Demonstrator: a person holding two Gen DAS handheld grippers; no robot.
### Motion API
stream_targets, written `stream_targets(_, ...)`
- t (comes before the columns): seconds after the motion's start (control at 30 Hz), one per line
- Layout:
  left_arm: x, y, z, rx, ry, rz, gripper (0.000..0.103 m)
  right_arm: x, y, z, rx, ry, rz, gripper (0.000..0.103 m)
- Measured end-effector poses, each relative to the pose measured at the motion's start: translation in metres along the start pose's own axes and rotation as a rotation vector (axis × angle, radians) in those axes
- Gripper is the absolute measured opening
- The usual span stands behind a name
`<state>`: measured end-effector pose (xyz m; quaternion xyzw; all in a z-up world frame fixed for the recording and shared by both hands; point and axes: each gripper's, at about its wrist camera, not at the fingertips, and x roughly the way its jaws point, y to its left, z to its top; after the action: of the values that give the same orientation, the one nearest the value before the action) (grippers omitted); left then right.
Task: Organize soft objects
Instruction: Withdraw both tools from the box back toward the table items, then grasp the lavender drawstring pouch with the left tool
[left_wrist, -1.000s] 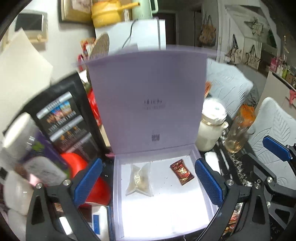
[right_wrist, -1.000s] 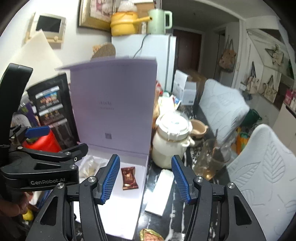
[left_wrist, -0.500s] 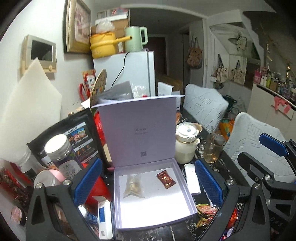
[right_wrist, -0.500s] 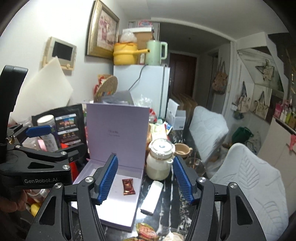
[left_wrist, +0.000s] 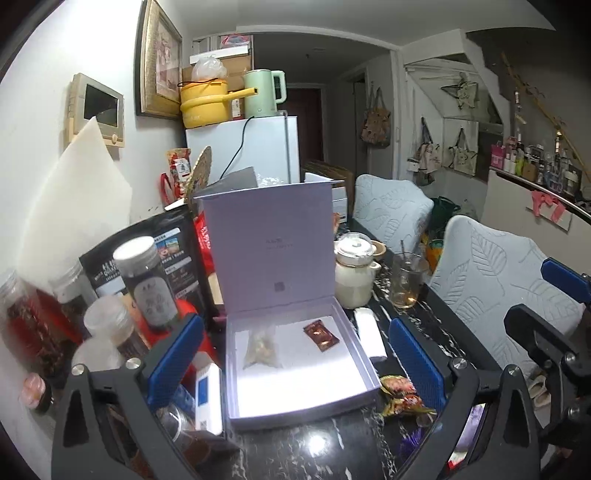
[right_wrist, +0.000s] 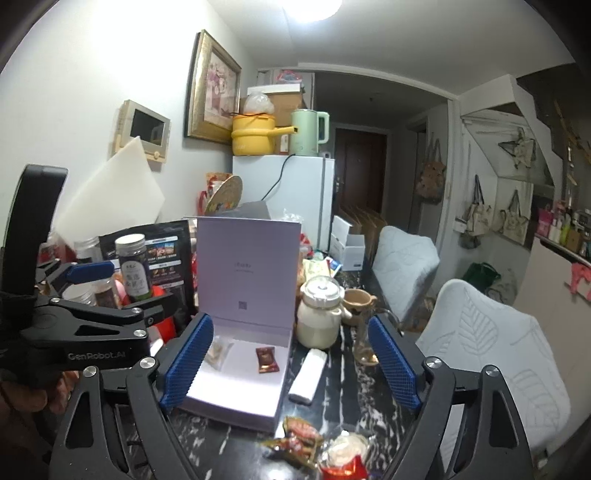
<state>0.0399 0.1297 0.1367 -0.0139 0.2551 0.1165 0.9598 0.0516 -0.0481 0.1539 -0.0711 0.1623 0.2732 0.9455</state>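
As jaws open, right gripper (right_wrist: 291, 369) empty | left gripper (left_wrist: 295, 362) wide, w/ nothing betw.

Cluttered home dining corner, small fridge (right_wrist: 284, 195), framed picture (right_wrist: 212, 88), cushioned chairs (right_wrist: 491, 343), hanging tote bags (right_wrist: 476, 218)

white fridge (right_wrist: 284, 192) | yellow pot (right_wrist: 255, 134) | green kettle (right_wrist: 308, 133) | white jar (left_wrist: 352, 277)
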Motion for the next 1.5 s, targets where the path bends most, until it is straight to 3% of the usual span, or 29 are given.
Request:
stream_targets(0.13, -0.006, -0.009, -0.018, 0.023, 0.004, -0.001, 0.102, -0.015, 0.001, -0.017, 0.030, 0.006, -0.025, 0.087)
stream_targets(0.9, -0.006, -0.083, -0.108, 0.137, 0.135, -0.221, 0.102, -0.059, -0.026, -0.123, 0.120, 0.142, -0.115, 0.087)
stream_targets(1.23, 0.001, -0.118, -0.129, 0.179, 0.130, -0.264, 0.102, -0.073, -0.056, -0.160, 0.160, 0.191, -0.167, 0.087)
stream_targets(1.5, 0.033, -0.149, -0.147, 0.178, 0.224, -0.371, 0.102, -0.078, -0.089, -0.189, 0.210, 0.216, -0.185, 0.087)
